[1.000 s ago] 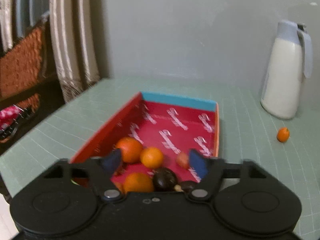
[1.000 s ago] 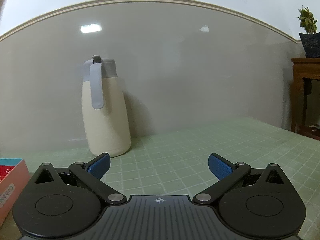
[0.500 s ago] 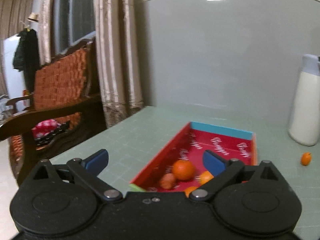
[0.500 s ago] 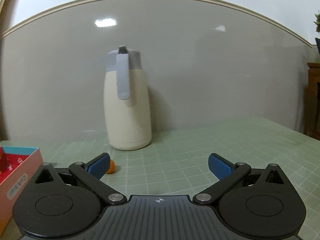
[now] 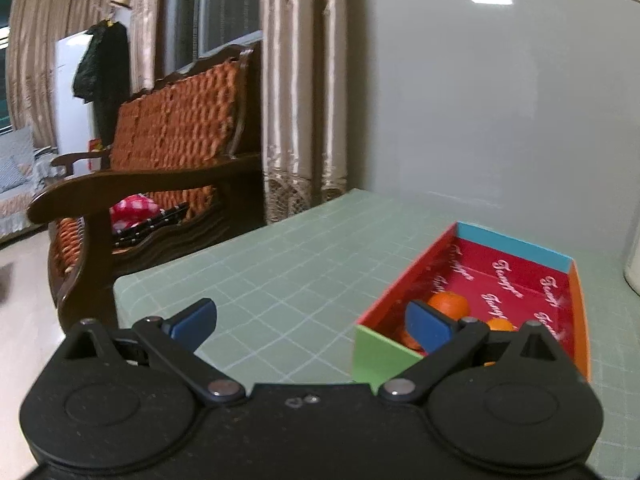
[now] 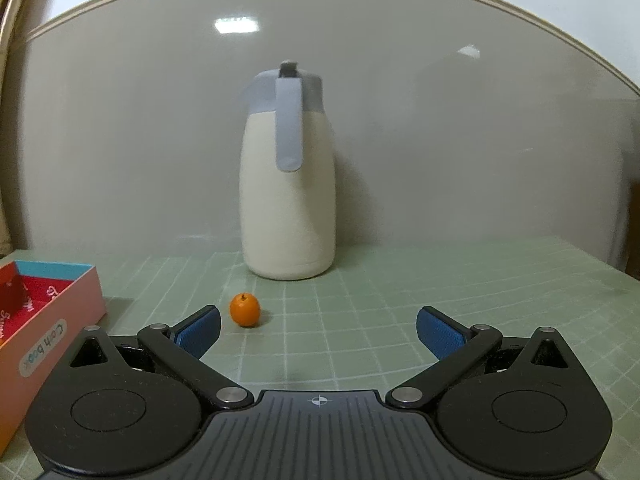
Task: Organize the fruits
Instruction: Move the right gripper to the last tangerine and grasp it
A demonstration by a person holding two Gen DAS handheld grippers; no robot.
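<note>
The small orange fruit [image 6: 245, 309] on the counter [image 6: 400, 280] looks light, round and roll-prone — the right gripper [image 6: 319, 330], jaws spread and empty, should pinch it across its middle.

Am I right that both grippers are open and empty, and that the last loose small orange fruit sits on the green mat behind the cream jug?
Not quite: the small orange fruit sits in front of the cream jug, not behind it, as the right wrist view shows. The rest holds: the left gripper and right gripper have open, empty jaws, and the fruit lies loose on the green mat.
</note>
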